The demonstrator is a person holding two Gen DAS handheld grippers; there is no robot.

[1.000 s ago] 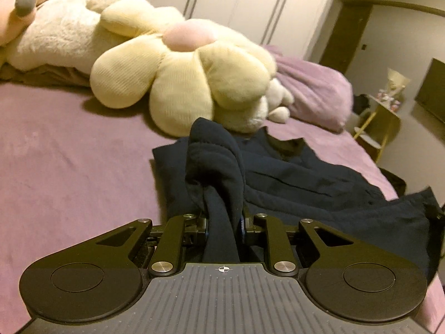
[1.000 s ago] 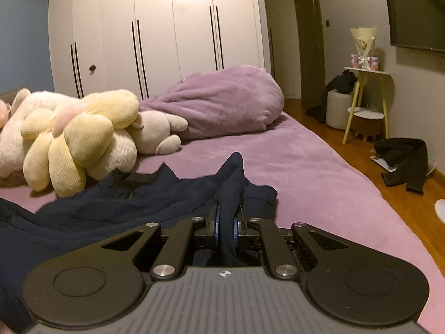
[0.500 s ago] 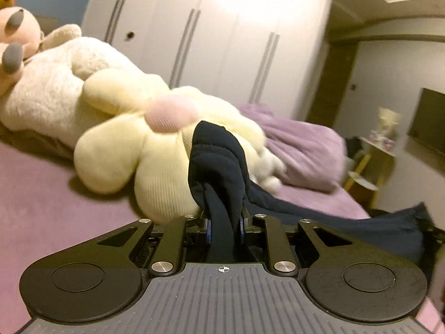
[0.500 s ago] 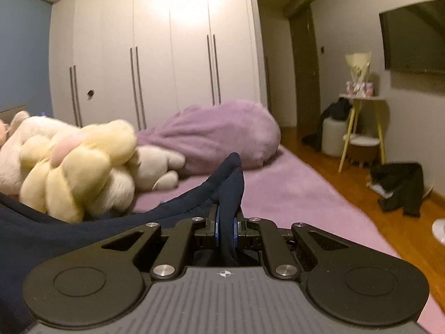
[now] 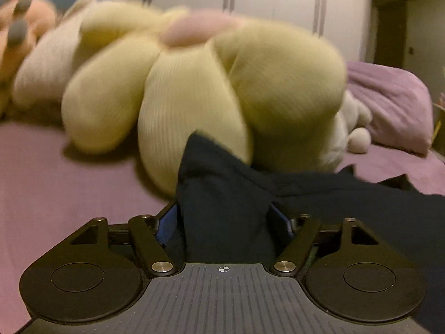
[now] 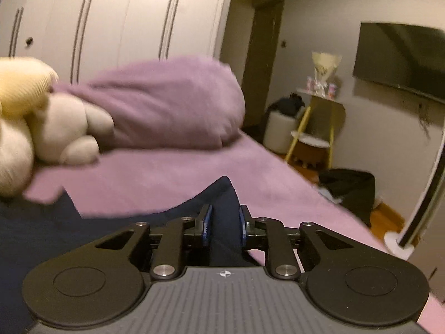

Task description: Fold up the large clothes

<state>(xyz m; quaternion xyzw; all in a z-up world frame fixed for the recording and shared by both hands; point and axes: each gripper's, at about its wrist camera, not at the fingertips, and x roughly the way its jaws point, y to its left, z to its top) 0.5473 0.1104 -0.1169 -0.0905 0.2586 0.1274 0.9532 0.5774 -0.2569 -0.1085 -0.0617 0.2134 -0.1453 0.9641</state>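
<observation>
L gripper (image 5: 225,217), low centre of its frame: jaws were clamped on the dark garment (image 5: 222,194), now opening wide, cloth loose between them, up against the yellow flower plush (image 5: 194,89). R gripper (image 6: 224,222), bottom centre: also opening, pads barely off the cloth, which lies on the purple bed (image 6: 167,178). Looks like the fold's been laid & is being let go.

Bed with purple fleece cover (image 5: 69,183); on it: dark navy garment (image 5: 347,203) spread flat, yellow flower-shaped plush cushion (image 5: 211,83), cream plush toy (image 6: 66,128), bunched purple blanket (image 6: 172,103) at far end.
</observation>
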